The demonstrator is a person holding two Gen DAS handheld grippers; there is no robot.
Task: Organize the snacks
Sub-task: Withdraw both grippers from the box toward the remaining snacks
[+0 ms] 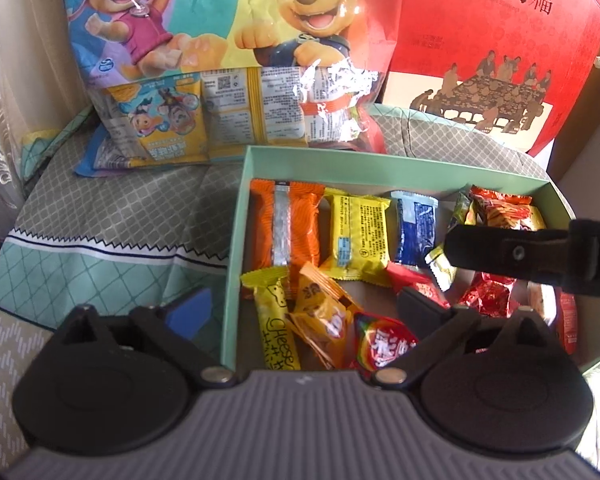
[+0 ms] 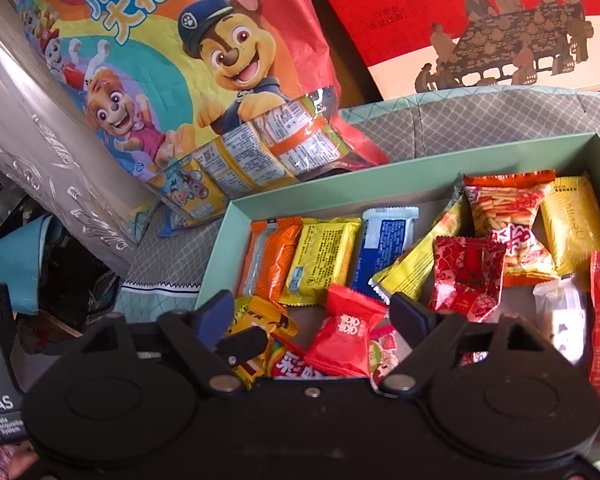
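Note:
A mint-green box (image 1: 236, 240) (image 2: 340, 178) holds several wrapped snacks: an orange packet (image 1: 286, 228) (image 2: 274, 256), a yellow packet (image 1: 360, 236) (image 2: 324, 256) and a blue packet (image 1: 414, 232) (image 2: 386, 248). My left gripper (image 1: 304, 312) stands open wide over the box's near left corner, straddling its left wall, above a yellow cheese stick (image 1: 278, 328). My right gripper (image 2: 312, 316) is open wide above a red candy packet (image 2: 344, 332), with no pad pressing it. One black finger (image 1: 520, 252) of the right gripper reaches in from the right.
A big cartoon-dog snack bag (image 1: 220, 40) (image 2: 172, 80) leans behind the box, small packets (image 1: 160, 136) showing through its window. A red gift box (image 1: 480, 40) (image 2: 460, 20) stands at the back right. A grey and teal patterned cloth (image 1: 120, 220) covers the table.

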